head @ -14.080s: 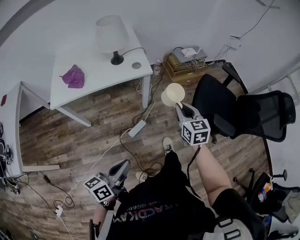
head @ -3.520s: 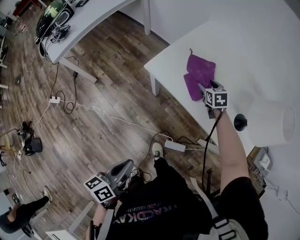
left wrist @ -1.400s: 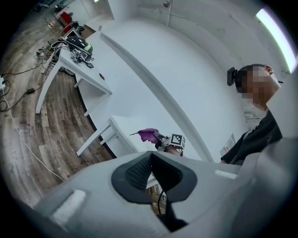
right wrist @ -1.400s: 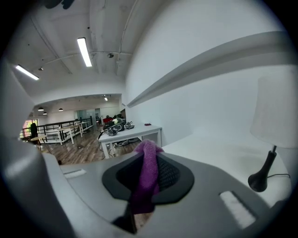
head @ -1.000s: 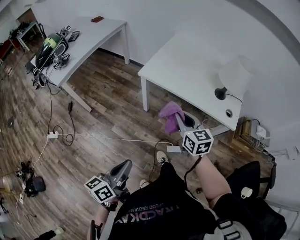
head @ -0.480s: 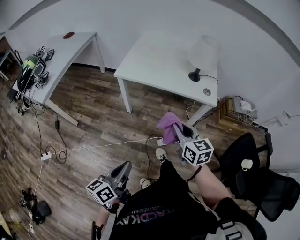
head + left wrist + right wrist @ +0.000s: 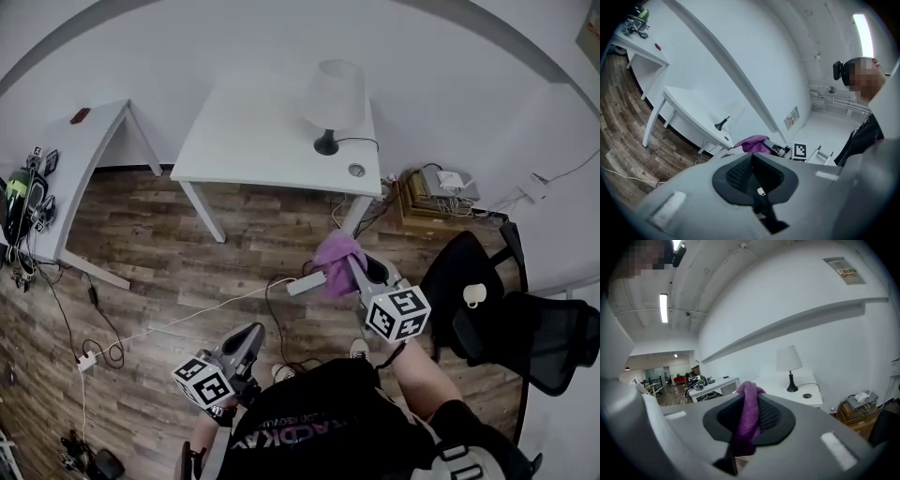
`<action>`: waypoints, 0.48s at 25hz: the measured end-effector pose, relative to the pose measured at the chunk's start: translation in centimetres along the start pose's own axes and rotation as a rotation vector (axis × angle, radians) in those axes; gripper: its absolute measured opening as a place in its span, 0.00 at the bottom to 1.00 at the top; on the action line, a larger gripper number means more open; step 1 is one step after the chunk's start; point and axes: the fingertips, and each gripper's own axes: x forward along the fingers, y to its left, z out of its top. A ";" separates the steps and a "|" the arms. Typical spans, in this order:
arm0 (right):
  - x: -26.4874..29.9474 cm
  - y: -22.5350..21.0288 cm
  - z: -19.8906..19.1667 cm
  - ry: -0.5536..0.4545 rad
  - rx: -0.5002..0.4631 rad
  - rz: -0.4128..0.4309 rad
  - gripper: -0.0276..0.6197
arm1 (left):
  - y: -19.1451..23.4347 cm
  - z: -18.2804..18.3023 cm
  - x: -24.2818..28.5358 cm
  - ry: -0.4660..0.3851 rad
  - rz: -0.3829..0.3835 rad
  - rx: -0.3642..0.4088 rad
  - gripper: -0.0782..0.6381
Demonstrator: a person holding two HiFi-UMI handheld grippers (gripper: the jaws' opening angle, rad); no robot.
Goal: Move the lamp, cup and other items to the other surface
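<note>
Head view has us standing on the wood floor (image 7: 187,253) in front of the white table (image 7: 253,141), with the right gripper (image 7: 350,265) held out over the floor, between the table and the black office chair (image 7: 450,272). Its jaws are nearly together and pinch the purple cloth (image 7: 336,262), which droops from the tips. A few seconds ago that cloth lay on the tabletop under this gripper; now it is off the table and in the air. The grip looks the same as a second ago.

Right gripper view confirms it: the cloth (image 7: 747,420) runs up between the two pads.

The lamp (image 7: 333,98) stands on the table near its back edge, as before. The cup (image 7: 474,295), which we carried in the right gripper earlier, now sits on the chair seat.

Since half a second ago the table and lamp have slid toward the top middle of the head view, and more of the chair shows at the right.

Our left gripper (image 7: 251,333) hangs low by our side, unchanged, jaws pressed together with nothing between them (image 7: 752,176).
</note>
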 end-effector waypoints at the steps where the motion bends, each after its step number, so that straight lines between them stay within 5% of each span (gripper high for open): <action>1: -0.8 -1.0 0.2 -0.010 0.003 -0.018 0.12 | -0.5 -0.3 1.1 0.018 -0.016 0.003 0.11; 12: -11.3 -16.6 -0.8 -0.042 0.091 -0.252 0.12 | -6.6 -6.0 14.6 0.224 -0.151 0.006 0.11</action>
